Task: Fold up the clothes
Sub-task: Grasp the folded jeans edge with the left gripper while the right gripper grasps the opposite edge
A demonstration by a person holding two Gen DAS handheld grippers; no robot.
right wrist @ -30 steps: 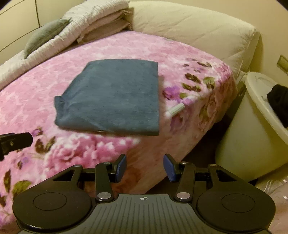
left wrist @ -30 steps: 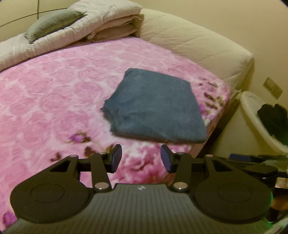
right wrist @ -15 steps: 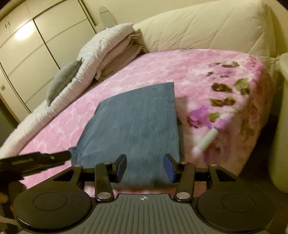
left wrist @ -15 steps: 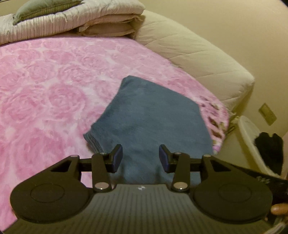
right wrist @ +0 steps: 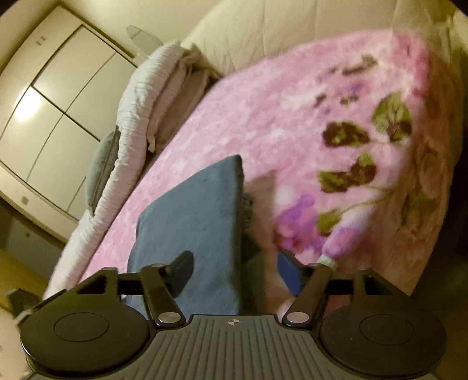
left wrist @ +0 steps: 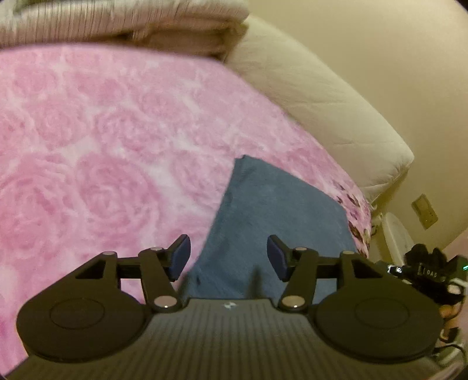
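Note:
A folded blue-grey cloth (left wrist: 275, 216) lies flat on the pink rose-patterned bedspread (left wrist: 102, 163) near the bed's right edge. It also shows in the right wrist view (right wrist: 199, 222). My left gripper (left wrist: 228, 261) is open and empty, low over the cloth's near left part. My right gripper (right wrist: 237, 271) is open and empty, astride the cloth's near right edge. The cloth's near end is hidden behind both gripper bodies.
A stack of folded bedding (left wrist: 125, 20) and a cream quilted headboard (left wrist: 321, 96) lie at the far side. A white tub with dark clothes (left wrist: 421, 254) stands right of the bed. White wardrobe doors (right wrist: 52, 96) are far left. The bed's edge (right wrist: 433, 190) drops off at right.
Both grippers have moved forward and down toward the cloth, which now fills the space between their fingers. Both jaws have opened wider. The cloth has not moved.

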